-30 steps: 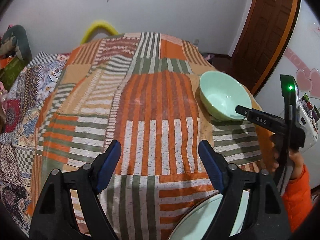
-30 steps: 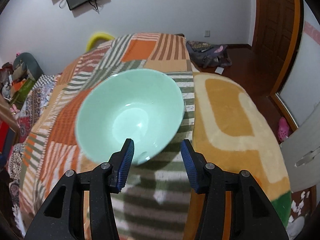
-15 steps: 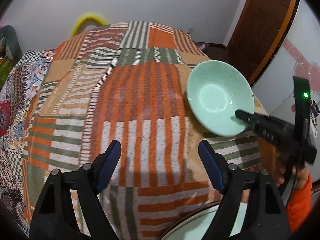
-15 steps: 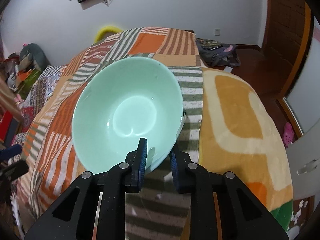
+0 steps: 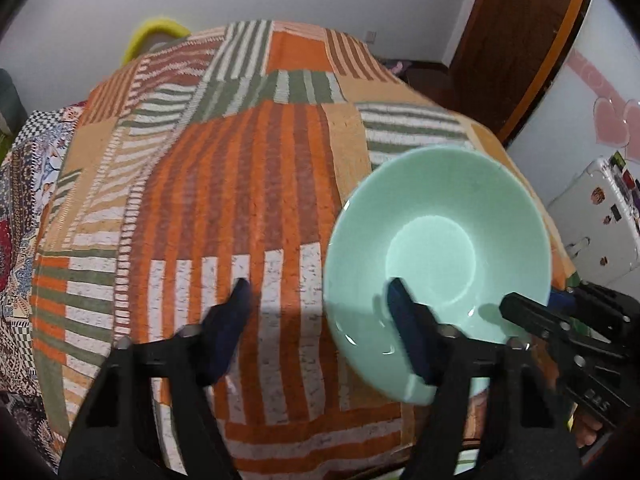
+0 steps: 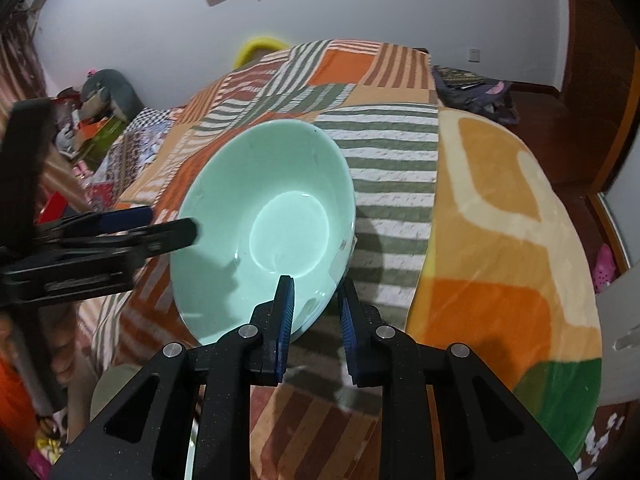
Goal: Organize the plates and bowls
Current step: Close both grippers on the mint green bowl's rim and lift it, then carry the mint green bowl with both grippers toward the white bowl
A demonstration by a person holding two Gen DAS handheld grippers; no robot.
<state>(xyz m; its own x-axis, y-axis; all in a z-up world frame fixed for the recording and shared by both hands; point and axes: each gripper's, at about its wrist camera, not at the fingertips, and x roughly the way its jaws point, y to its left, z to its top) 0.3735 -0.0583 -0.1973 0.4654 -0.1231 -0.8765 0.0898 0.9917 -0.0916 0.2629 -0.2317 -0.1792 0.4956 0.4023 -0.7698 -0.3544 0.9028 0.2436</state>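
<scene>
mint-green bowl, glazed, empty, tilted and lifted off the patchwork striped blanket that covered the bed; its shadow fell on the green-and-white stripes beneath. right claw gripped the bowl's near rim, one blue pad inside the bowl and the other outside against the wall, jaws narrow and pressed on the ceramic. in the left wrist view the same bowl sat at right of frame with the right claw entering from the lower right edge and clamped on its rim. left claw stood half open, jaws just having been closing; its right finger lay over the bowl's inner surface near the closer rim, its left finger over the blanket beside the bowl, so the rim stood between them with the pads not pressing on it. in the right wrist view the left claw reached in from the left, tips at the bowl's left rim; contact could not be told. a person's hand, blurred, and an orange sleeve showed at lower left. pale plate edge partly visible under the right claw. yellow curved object at the far end of the bed, wooden door at right.
</scene>
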